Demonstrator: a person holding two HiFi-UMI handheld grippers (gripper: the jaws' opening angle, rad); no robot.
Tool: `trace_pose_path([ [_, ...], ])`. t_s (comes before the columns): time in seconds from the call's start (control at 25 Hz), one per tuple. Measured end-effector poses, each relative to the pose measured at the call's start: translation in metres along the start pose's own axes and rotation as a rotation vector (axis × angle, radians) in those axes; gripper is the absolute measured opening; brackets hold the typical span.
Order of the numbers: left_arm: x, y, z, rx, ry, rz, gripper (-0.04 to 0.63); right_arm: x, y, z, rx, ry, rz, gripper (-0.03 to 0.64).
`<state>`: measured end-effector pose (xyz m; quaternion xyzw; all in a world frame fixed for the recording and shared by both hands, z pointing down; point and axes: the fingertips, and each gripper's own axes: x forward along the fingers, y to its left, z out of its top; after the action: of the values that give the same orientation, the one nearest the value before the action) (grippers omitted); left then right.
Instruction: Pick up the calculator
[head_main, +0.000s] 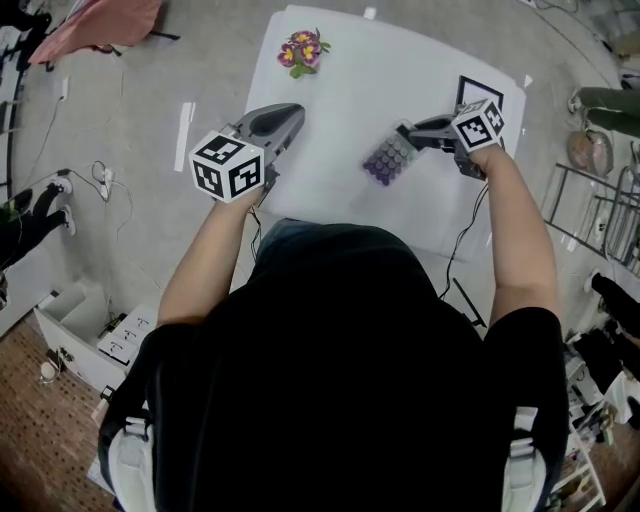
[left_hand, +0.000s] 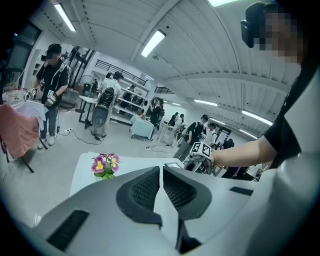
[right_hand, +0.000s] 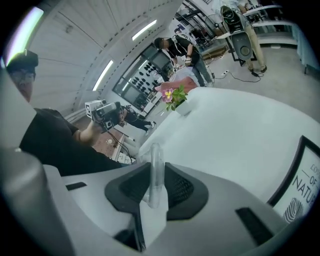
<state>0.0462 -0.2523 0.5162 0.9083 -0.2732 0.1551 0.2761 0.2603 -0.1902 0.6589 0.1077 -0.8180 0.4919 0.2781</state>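
Calculator (head_main: 388, 160) is in my right claw (head_main: 405, 134), pinched by one end. It's a small slab with its key face turned up toward my head: rows of purple and grey keys, a pale body. It hangs over the table (head_main: 400, 80), towards the table's near right part.

Down the claw's own view I only get the calculator (right_hand: 155, 172) edge-on, a thin, clear-looking rim standing upright between the two dark pads. The pads press on it from both sides.

My left claw (head_main: 297, 112) is over the table's near left edge, with its jaws pressed together and nothing between them. Its own view shows the two ribbed pads meeting at the tip.

Further out, flowers (head_main: 303, 50), purple and yellow, sit at the table's far left. A black-framed sign (head_main: 472, 86) stands at the table's far right, just behind my right claw's marker cube (head_main: 479, 124). My right claw's view catches the sign's frame and some print.
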Motion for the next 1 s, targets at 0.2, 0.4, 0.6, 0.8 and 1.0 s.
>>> trace_pose_path([
  [0.2,-0.005,-0.015,0.008,0.027,-0.006,-0.011,0.040,-0.025,0.012,0.002,0.023,-0.088,-0.013,0.100],
  [0.4,-0.008,-0.028,0.014,0.050,-0.016,-0.021,0.040,-0.043,0.018,-0.004,0.044,-0.161,-0.028,0.100],
  [0.6,-0.011,-0.043,0.018,0.072,-0.021,-0.031,0.040,-0.060,0.028,-0.012,0.059,-0.217,-0.032,0.100],
  [0.8,-0.014,-0.055,0.018,0.084,-0.023,-0.035,0.040,-0.075,0.035,-0.023,0.067,-0.247,-0.046,0.100],
  [1.0,-0.015,-0.067,0.014,0.093,-0.025,-0.044,0.040,-0.085,0.042,-0.037,0.077,-0.276,-0.056,0.098],
])
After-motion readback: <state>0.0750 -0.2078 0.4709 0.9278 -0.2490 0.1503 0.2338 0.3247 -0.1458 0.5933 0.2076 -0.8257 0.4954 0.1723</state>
